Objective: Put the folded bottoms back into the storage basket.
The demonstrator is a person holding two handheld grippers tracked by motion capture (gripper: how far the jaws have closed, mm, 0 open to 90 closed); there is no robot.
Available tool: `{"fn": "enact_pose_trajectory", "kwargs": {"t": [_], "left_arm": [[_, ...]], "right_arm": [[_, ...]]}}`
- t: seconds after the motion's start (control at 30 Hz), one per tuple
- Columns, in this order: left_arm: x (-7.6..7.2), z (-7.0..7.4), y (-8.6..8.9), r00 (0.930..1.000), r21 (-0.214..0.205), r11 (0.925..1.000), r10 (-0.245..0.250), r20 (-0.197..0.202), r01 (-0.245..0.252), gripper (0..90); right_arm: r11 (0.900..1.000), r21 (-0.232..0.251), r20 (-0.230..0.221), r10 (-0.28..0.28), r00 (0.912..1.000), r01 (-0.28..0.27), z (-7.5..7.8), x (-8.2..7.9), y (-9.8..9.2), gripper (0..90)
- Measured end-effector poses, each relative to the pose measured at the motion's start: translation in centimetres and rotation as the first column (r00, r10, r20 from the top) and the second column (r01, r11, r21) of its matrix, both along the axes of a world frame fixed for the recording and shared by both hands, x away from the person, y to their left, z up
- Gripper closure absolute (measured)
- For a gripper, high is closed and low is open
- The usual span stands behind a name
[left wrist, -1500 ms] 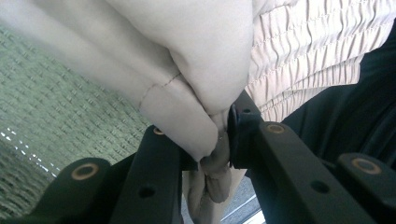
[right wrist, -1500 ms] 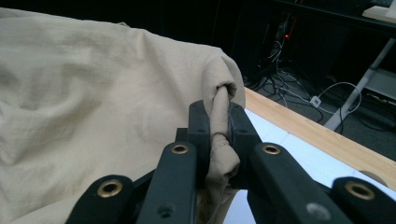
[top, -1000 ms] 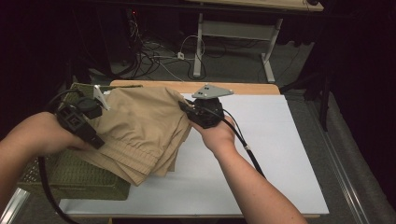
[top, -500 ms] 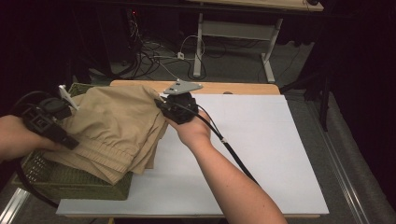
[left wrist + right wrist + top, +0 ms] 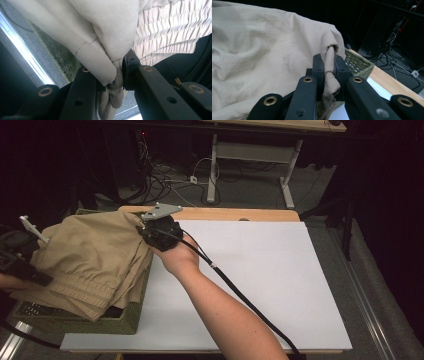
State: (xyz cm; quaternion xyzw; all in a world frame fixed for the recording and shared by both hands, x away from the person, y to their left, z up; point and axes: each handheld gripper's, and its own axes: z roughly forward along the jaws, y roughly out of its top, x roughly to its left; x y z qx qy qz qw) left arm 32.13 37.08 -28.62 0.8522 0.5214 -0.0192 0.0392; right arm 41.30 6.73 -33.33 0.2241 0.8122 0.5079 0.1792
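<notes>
High view: I am holding a folded pair of beige trousers (image 5: 95, 260) over the green basket (image 5: 122, 322), which is sitting at the left edge of the bench (image 5: 260, 285), near its front left corner. My right gripper (image 5: 145, 227) is pinching the cloth at the trousers' far right corner, close to the bench's far edge, with its grey plate on top and its cable trailing back along my forearm. My left gripper (image 5: 37, 257) is gripping the opposite side of the garment, beyond the bench's left edge, where the picture is getting dark. The white sheet covering the bench is lying bare to the right of the basket.

Left gripper view: my two black jaws are clamping together on a bunched fold of the trousers (image 5: 100, 37). The gathered elastic waistband (image 5: 172, 27) is hanging just to the right of the grip, and a strip of the basket's green weave (image 5: 57, 57) is showing underneath the cloth.

Right gripper view: my jaws are pressing shut on a rolled corner of the trousers (image 5: 262, 57), with the pinched cloth standing up between the pads. The rest of the fabric is spreading away to the left. Beside the jaws, the basket's rim (image 5: 359, 65) is touching the wooden far edge of the bench (image 5: 392, 85).
</notes>
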Motion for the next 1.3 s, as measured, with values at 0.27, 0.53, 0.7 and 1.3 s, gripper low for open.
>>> {"fn": "enact_pose_trajectory", "kwargs": {"t": [0.27, 0.53, 0.7, 1.3], "left_arm": [[0.2, -1.3, 1.1, 0.9995, -0.038, 0.9988, 0.031, 0.007, -0.031, 75.2], [2.7, -4.6, 1.6, 0.9966, -0.089, 0.9929, 0.080, 0.019, -0.078, 75.0], [4.2, -6.1, 2.0, 0.9946, -0.114, 0.9883, 0.103, 0.012, -0.101, 74.8], [5.3, -6.6, 2.9, 0.9863, -0.103, 0.9817, 0.164, 0.023, -0.160, 63.3]], "right_arm": [[0.9997, -0.026, -0.013, 0.004, 0.9999, -0.005, -0.8, 0.7, 0.9, 84.2], [0.9975, -0.068, -0.052, -0.023, 0.9984, 0.019, -2.6, 3.0, 1.1, 84.2], [0.9966, -0.076, -0.052, -0.035, 0.9980, 0.031, -3.0, 4.1, 1.3, 84.2], [0.9976, -0.064, -0.084, -0.033, 0.9959, 0.028, -4.0, 6.6, 2.1, 75.2]]}}
